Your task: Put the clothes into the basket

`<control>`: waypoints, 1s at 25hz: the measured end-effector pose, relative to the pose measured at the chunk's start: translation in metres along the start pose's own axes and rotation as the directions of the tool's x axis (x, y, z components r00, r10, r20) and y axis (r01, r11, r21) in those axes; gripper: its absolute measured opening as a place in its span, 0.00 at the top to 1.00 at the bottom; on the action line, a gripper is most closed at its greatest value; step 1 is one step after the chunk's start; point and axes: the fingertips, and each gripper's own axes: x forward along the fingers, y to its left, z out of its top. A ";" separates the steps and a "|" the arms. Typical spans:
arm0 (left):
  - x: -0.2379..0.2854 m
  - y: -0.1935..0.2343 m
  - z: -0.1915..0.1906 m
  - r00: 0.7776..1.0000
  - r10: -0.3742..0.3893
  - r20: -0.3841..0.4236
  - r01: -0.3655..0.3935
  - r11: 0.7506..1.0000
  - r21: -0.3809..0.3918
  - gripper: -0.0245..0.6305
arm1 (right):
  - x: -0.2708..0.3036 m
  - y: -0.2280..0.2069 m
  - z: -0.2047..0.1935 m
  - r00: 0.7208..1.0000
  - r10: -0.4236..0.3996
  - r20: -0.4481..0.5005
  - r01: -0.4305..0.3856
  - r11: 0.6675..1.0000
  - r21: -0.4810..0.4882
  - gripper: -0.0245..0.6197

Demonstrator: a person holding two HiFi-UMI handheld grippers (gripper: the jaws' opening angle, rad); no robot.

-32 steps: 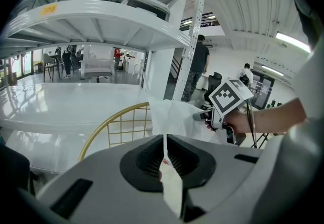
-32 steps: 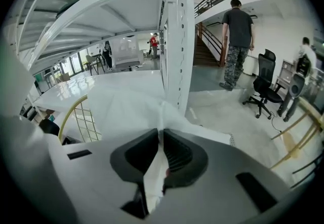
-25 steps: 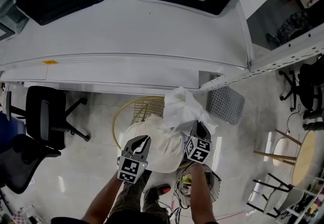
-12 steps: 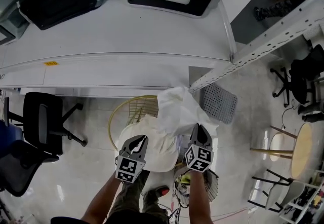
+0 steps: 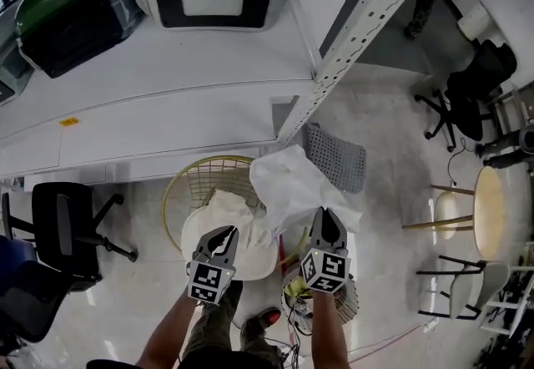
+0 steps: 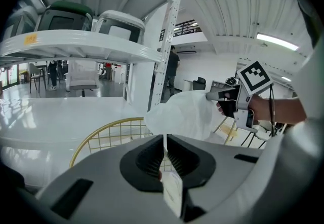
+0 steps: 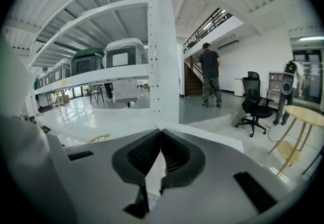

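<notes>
The basket's [image 5: 193, 181] far side lies open; cloth [image 5: 238, 217] covers its near side, with shelf [image 5: 167, 113] and post [image 5: 350, 50] close behind.

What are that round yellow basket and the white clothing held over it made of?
The basket looks like thin metal wire with a glossy yellow coating: it is an open grid under a round hoop rim. The white garment looks like a light, matte woven fabric, since it crumples into soft folds and hangs limp. The exact fibre cannot be told.
</notes>
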 end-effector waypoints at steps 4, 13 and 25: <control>0.002 -0.025 0.013 0.999 -0.038 0.015 0.038 0.999 0.036 0.93 | -0.037 -0.027 0.007 0.998 -0.051 0.024 0.050 0.999 0.007 0.92; 0.012 -0.103 0.022 0.990 -0.140 0.019 0.137 0.984 0.110 0.93 | -0.134 -0.097 0.000 0.981 -0.185 0.052 0.183 0.982 0.048 0.92; 0.017 -0.244 0.018 0.940 -0.340 -0.004 0.333 0.918 0.214 0.93 | -0.281 -0.169 -0.041 0.929 -0.367 0.048 0.362 0.927 0.095 0.92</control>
